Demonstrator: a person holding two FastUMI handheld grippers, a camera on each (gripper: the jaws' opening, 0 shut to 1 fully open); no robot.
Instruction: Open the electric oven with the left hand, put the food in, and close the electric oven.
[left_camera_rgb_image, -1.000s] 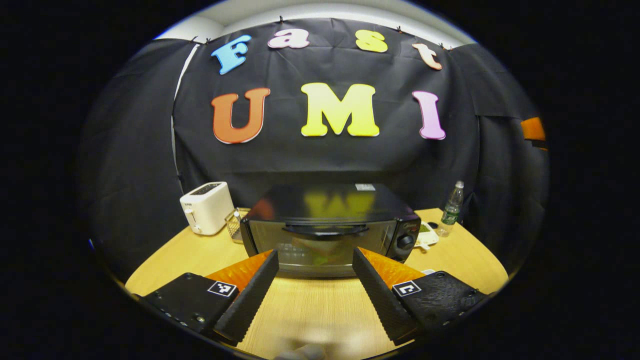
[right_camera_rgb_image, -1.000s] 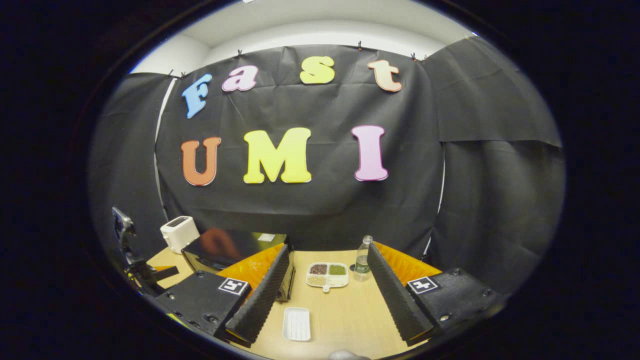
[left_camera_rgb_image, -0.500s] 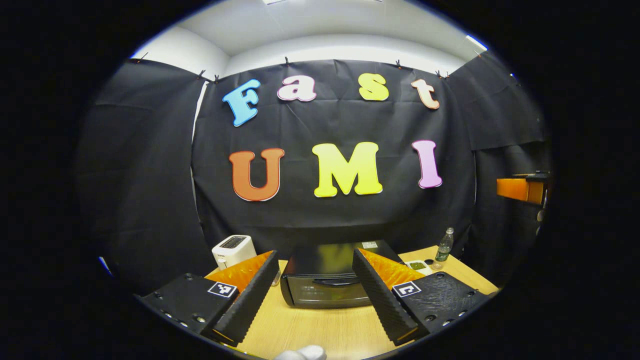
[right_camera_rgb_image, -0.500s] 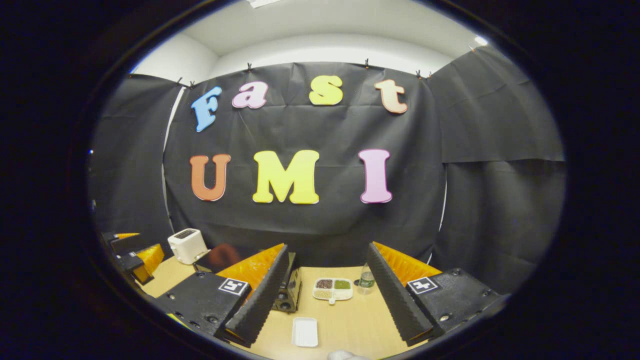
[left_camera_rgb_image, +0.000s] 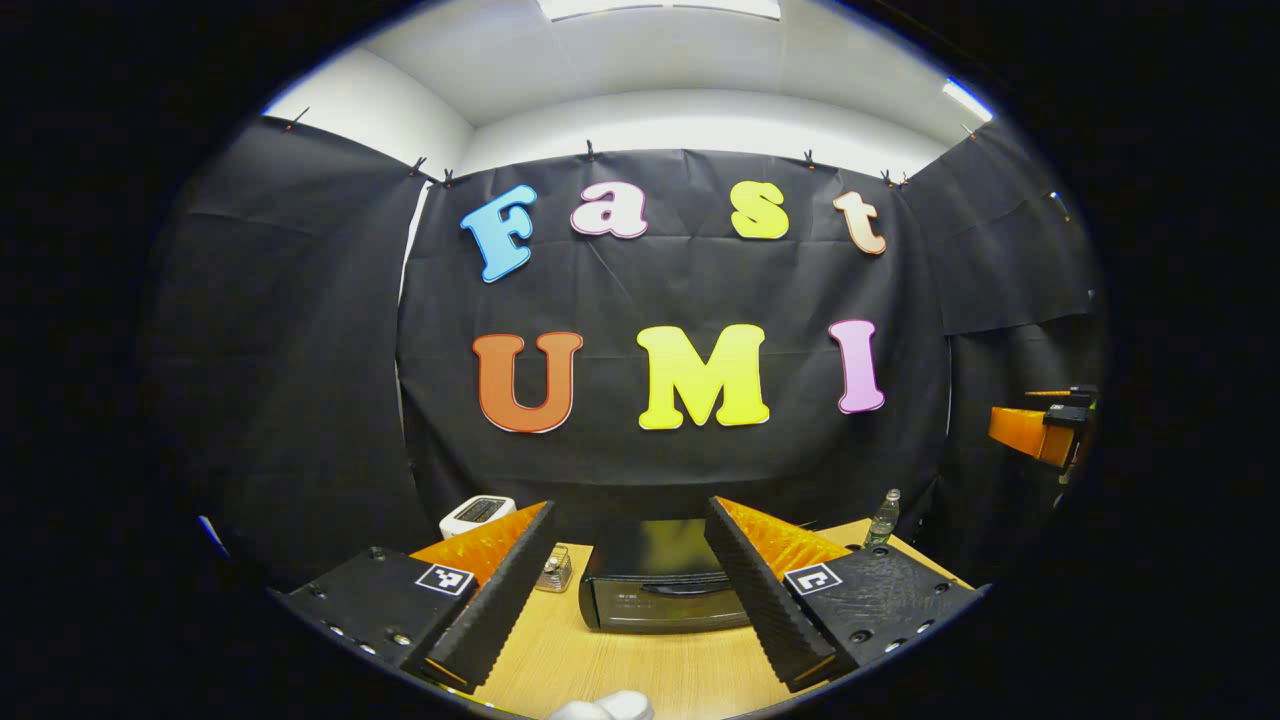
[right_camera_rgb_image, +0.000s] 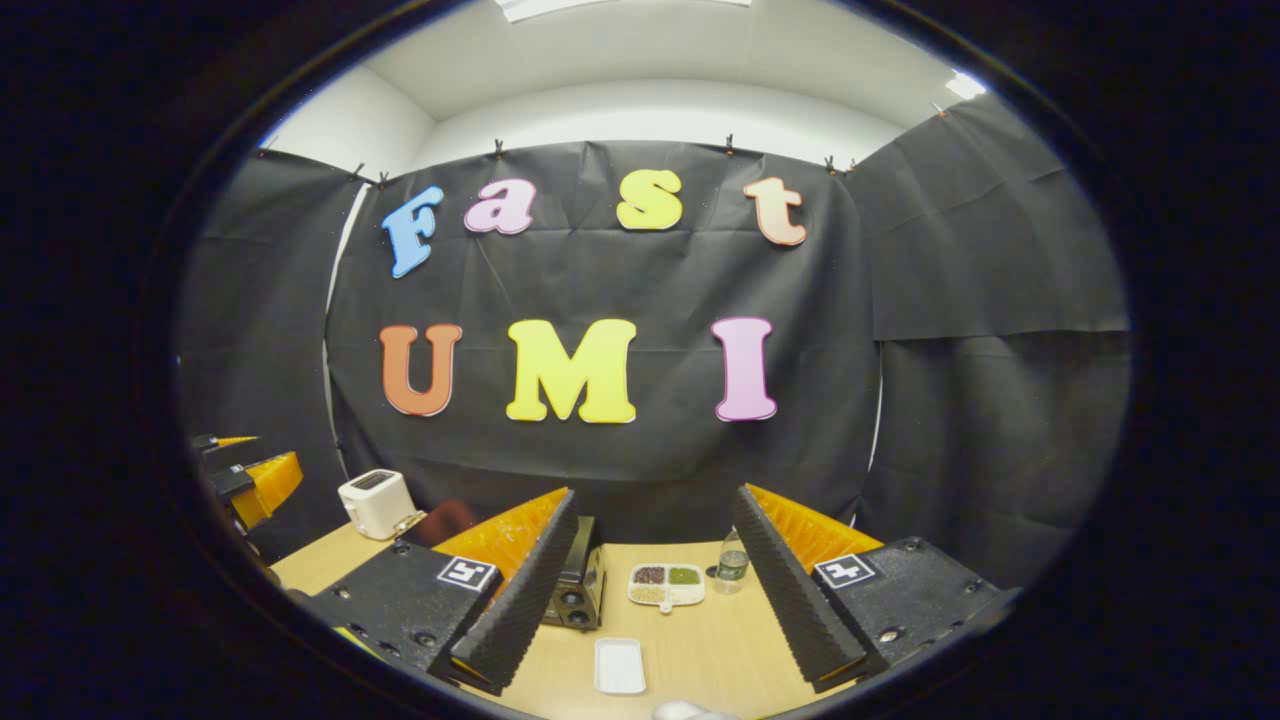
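Electric oven (left_camera_rgb_image: 660, 590): glossy black top, reflective. Table (left_camera_rgb_image: 620, 670): light wood grain, matt. Toaster (right_camera_rgb_image: 375, 503): smooth white plastic. Left gripper (left_camera_rgb_image: 628, 580) fingers (left_camera_rgb_image: 500, 590): ridged matt black.

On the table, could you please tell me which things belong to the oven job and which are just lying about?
For the job:
electric oven, door closed
left claw, open
divided food dish

Lying about:
toaster
water bottle
white tray

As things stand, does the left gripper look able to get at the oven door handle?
Probably yes. The left gripper is open and faces the oven head-on; the door handle shows between its fingers, with bare table in between. It hangs well back, so it must close in first.
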